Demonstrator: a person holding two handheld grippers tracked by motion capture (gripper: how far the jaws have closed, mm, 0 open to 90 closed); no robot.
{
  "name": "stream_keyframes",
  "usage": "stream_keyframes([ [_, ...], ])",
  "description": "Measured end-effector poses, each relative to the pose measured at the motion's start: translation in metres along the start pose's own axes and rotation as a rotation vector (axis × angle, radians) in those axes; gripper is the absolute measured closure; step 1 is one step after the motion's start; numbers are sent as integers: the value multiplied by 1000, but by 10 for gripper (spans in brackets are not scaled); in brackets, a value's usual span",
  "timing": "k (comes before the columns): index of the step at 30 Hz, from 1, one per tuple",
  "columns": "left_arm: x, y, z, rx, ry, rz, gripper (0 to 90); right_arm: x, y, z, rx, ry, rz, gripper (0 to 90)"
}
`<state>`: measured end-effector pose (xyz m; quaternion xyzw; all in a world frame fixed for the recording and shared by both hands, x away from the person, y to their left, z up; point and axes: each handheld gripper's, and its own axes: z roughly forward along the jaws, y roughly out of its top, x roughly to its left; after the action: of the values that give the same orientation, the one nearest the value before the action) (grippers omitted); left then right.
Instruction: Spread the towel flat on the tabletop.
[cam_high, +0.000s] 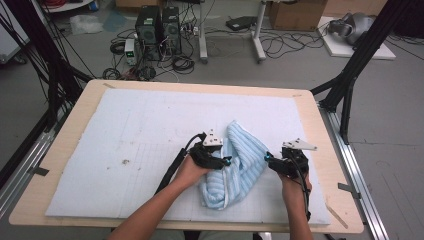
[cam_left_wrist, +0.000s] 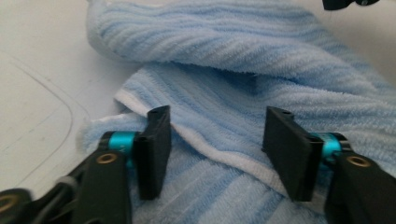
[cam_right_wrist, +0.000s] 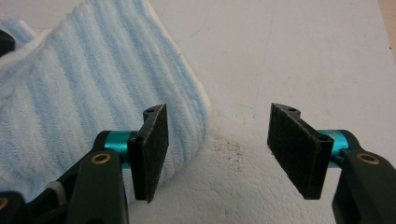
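Currently the left gripper (cam_left_wrist: 217, 156) has its jaws spread wide, nothing clamped between them. Both jaws sit low over the towel (cam_left_wrist: 243, 93), straddling a white hem that runs diagonally across the gap. Whether the pads actually touch the fabric cannot be told. A thick fold of the same towel lies just beyond the jaws, on the far side.

The right gripper (cam_right_wrist: 217, 156) is likewise spread apart and holds nothing. Its one jaw overlaps the rounded edge of the towel (cam_right_wrist: 93, 107); the other jaw hangs over bare white foam mat (cam_right_wrist: 289, 56). A small dark smudge (cam_right_wrist: 229, 149) marks the mat between the two jaws, just beside the towel edge.

From the high view, the left gripper (cam_high: 220, 161) sits at the left side of the towel (cam_high: 240, 165) and the right gripper (cam_high: 272, 162) at its right side, near each other with the cloth between them. The towel is light blue with ribbed stripes, crumpled and partly folded over itself, lying right of centre on the near half of the foam mat (cam_high: 145, 130). The mat covers most of the wooden table (cam_high: 75, 120). A faint stain (cam_high: 125, 161) sits on the mat, well apart to the left of the hands.
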<state>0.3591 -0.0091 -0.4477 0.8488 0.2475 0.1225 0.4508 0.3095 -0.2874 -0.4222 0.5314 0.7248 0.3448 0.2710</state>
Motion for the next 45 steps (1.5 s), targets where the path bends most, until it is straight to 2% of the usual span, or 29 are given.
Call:
stream_keyframes([
  [3, -2, 1, 1, 6, 3, 32, 714, 1, 0, 1, 2, 5, -4, 380],
  [6, 3, 2, -5, -31, -22, 6, 843, 1, -1, 0, 1, 7, -5, 381],
  [8, 9, 3, -13, -61, -25, -10, 872, 1, -1, 1, 0, 11, -1, 381],
  [12, 25, 5, -31, -157, -28, -83, 879, 2, -1, 1, -4, 17, -1, 381],
  [15, 39, 3, -47, -191, -5, -108, 880, 3, 0, 1, -6, 22, -2, 381],
  [18, 58, -4, -66, -226, 31, -146, 881, 5, 0, 2, -5, 29, -4, 381],
  [24, 97, -22, -106, -302, 133, -247, 882, 10, 2, 5, -2, 49, -6, 382],
  [30, 131, -40, -148, -357, 239, -306, 883, 22, 9, 12, -9, 97, -20, 385],
  [35, 156, -59, -174, -346, 319, -349, 883, 44, 18, 24, -1, 160, -58, 388],
  [39, 168, -71, -190, -340, 372, -361, 882, 63, 26, 32, -1, 211, -85, 396],
  [41, 173, -77, -196, -320, 407, -359, 882, 74, 31, 35, -6, 243, -100, 411],
  [45, 182, -93, -202, -286, 453, -384, 882, 96, 39, 45, 6, 306, -137, 414],
])
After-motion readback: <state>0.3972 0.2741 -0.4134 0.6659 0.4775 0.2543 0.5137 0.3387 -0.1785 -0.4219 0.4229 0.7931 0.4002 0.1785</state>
